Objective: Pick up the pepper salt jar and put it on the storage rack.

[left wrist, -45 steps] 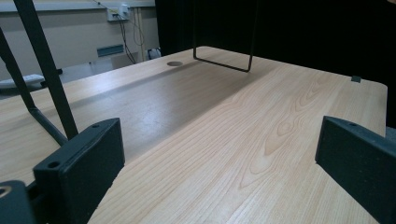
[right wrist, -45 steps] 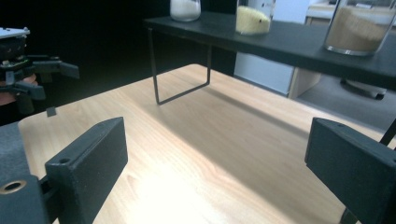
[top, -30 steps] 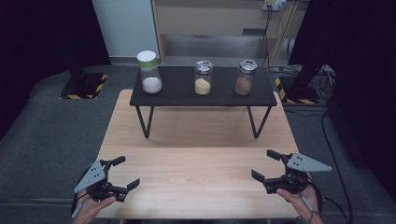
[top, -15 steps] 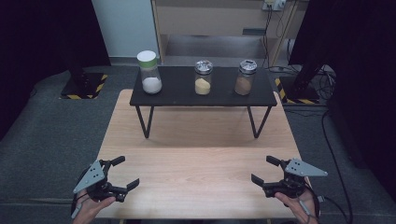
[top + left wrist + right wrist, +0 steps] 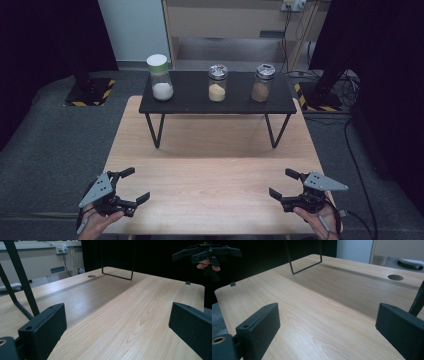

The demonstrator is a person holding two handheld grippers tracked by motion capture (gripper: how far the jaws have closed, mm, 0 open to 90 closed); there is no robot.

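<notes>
Tabletop [image 5: 210, 165] of light wood bare at near edge; black metal-legged riser shelf [image 5: 200, 102] at far edge carries three glass jars [image 5: 217, 83], well beyond reach. Left hand-held gripper [image 5: 131, 186] and right hand-held gripper [image 5: 284, 184] wait at near corners, jaws wide apart, empty.

a light wooden tabletop [image 5: 210, 170] carries a low black stand [image 5: 200, 102] bearing three jars: white-filled [image 5: 161, 77], yellow-filled [image 5: 217, 82], brown-filled [image 5: 263, 82].

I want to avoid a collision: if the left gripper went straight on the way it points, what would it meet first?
Probably nothing soon: the left gripper points across bare table; farther off is the right gripper.
</notes>
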